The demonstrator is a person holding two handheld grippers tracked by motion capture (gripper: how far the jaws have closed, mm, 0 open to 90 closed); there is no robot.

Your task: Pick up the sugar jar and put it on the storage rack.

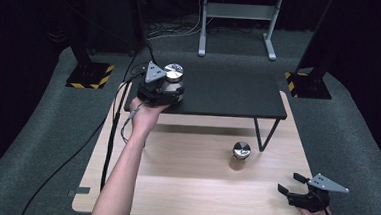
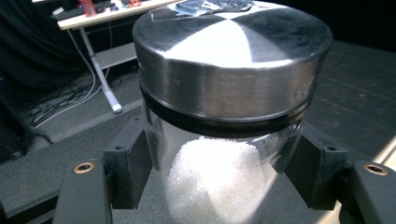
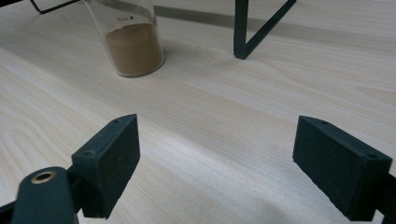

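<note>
Gripping a jar (image 2: 224, 140) of white crystals, my left tool (image 1: 160, 88) clamps its black pads (image 2: 133, 168) on the clear glass wall just below the lid (image 2: 233, 60). That lid is a broad round cap of brushed steel with a black ring beneath it. The grains inside look coarse and heaped. In the high view this jar sits at the left end of the black shelf (image 1: 229, 95), a flat matte board on thin metal legs (image 1: 262, 134) standing on the pale wood-grain surface (image 1: 183, 187).

My right tool (image 1: 294, 186) rests at the surface's near right corner, its blocky black pads (image 3: 112, 158) spread apart with nothing between them. Ahead of it stands a second jar (image 1: 240, 155), same steel cap, holding brown powder (image 3: 133, 49). A small mark on its glass is too tiny to read. One shelf leg stands just beside it.
</note>
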